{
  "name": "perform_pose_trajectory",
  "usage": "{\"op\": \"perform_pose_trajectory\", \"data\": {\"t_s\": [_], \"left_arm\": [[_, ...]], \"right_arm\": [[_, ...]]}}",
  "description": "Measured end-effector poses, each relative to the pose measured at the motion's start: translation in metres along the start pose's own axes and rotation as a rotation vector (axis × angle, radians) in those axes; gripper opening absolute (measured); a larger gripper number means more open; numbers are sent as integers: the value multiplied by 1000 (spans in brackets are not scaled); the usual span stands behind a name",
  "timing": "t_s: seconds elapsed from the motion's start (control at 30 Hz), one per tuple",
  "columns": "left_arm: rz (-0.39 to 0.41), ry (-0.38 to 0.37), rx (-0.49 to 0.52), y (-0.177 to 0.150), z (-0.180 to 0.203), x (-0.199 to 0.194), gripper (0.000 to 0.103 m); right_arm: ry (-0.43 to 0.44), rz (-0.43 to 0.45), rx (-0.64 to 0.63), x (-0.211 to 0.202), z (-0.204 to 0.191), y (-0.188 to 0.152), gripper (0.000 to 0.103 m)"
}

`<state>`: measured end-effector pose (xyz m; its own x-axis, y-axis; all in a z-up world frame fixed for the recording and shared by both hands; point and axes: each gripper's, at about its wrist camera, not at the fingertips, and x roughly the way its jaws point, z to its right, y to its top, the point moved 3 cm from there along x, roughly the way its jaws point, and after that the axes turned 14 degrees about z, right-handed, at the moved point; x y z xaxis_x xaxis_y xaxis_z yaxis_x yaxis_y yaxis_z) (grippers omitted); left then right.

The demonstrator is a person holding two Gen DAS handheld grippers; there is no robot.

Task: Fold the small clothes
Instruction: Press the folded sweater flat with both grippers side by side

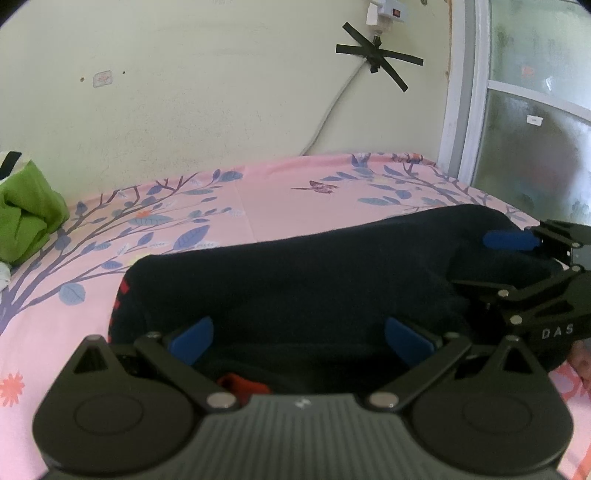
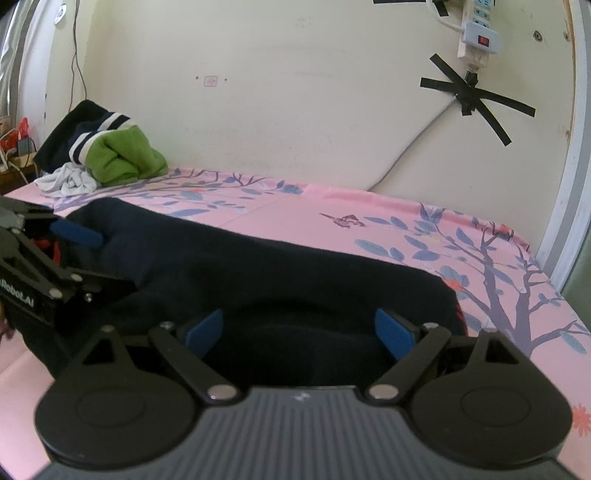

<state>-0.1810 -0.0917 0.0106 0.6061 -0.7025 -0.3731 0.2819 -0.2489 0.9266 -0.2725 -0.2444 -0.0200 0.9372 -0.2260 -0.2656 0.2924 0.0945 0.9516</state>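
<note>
Both claws [image 1: 299,341] [image 2: 299,332] agape over dark garment [image 1: 295,273]

Pink floral bedsheet [image 2: 303,206]; power strip [image 2: 478,33] on the wall, cable perhaps black-taped [image 2: 469,96].

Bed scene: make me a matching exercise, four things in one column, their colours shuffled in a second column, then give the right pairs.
Things:
1. garment under both grippers
2. crumpled cloth by the wall
3. bedsheet
4. tape cross on the wall

Colours:
A. pink with blue leaves
B. black
C. dark navy
D. green

Pairs: 1-C, 2-D, 3-A, 4-B
</note>
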Motion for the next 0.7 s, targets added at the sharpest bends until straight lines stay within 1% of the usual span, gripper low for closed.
{"op": "perform_pose_trajectory", "data": {"t_s": [0.17,0.3,0.43,0.53,0.63,0.7], "left_arm": [[-1,0,6,-1,0,-1,103],[9,-13,-9,-1,-2,-4,103],[27,-27,-8,0,-3,-11,103],[58,-37,-12,1,-4,-18,103],[94,-49,-43,3,-10,-24,103],[90,-52,-79,3,-15,-22,103]], "right_arm": [[1,0,0,0,0,0,82],[2,1,1,0,1,0,82],[-9,6,-1,-2,-1,-1,82],[-19,22,10,-15,-4,-3,82],[-4,30,21,-26,-3,-6,82],[-3,29,19,-27,-3,-7,82]]}}
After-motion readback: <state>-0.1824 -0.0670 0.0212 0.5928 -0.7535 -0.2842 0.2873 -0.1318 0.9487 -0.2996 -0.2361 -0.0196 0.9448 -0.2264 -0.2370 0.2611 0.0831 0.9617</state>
